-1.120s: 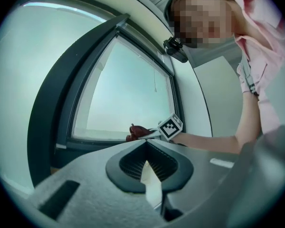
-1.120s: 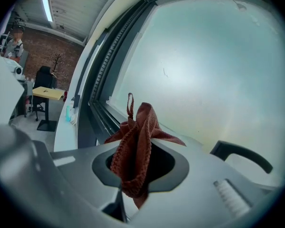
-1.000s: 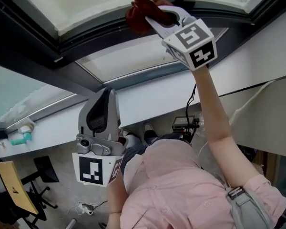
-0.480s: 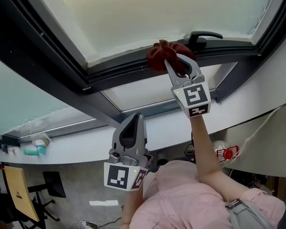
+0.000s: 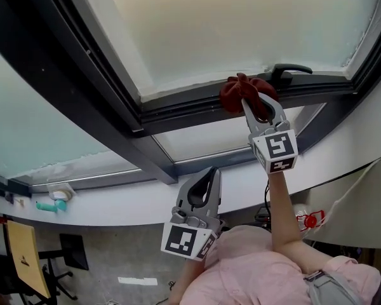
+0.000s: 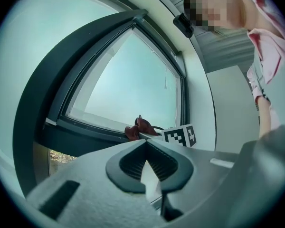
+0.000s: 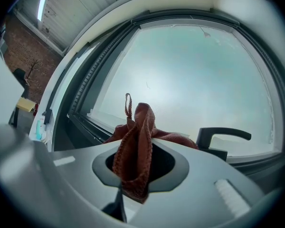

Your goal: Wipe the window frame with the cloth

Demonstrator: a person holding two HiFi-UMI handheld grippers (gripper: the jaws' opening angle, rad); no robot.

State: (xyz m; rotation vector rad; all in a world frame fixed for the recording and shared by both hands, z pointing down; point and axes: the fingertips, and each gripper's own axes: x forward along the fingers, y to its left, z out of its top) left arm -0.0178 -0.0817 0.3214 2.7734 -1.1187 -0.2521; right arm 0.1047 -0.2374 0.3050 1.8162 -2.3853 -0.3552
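A dark red cloth (image 5: 240,93) is bunched against the dark window frame (image 5: 178,110), just left of the black window handle (image 5: 291,70). My right gripper (image 5: 253,104) is raised to the frame and shut on the cloth. In the right gripper view the cloth (image 7: 135,146) hangs folded between the jaws, with the handle (image 7: 223,136) behind it. My left gripper (image 5: 209,175) hangs lower, below the frame, shut with nothing in it. From the left gripper view (image 6: 145,167) I see the cloth (image 6: 137,127) and the right gripper's marker cube (image 6: 180,136) at the frame.
A white sill (image 5: 114,199) runs below the glass, with a teal object (image 5: 51,204) on its left end. Below are a black chair (image 5: 70,253), a yellow board (image 5: 22,250) and a red and white item (image 5: 308,220). The frosted pane (image 5: 241,24) fills the top.
The right gripper has slid the cloth a little along the frame toward the handle. The left gripper has stayed low and shut while the head view shifted.
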